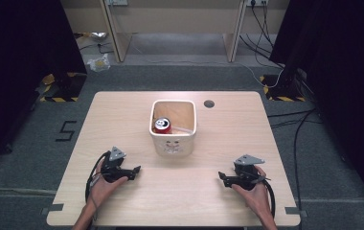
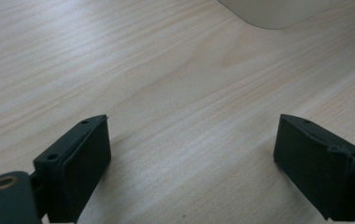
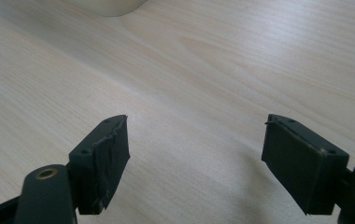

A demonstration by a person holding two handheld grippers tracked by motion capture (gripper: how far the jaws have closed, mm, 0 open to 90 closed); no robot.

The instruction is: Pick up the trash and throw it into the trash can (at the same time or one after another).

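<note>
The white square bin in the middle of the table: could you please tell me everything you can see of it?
The white square bin looks like smooth plastic, with rounded corners, an open top and a faint face-like pattern on its near wall. It stands upright on the pale wooden table, midway across and towards the far side. Inside, a red drinks can sits against its left wall, beside something pale. Neither gripper touches it.
</note>
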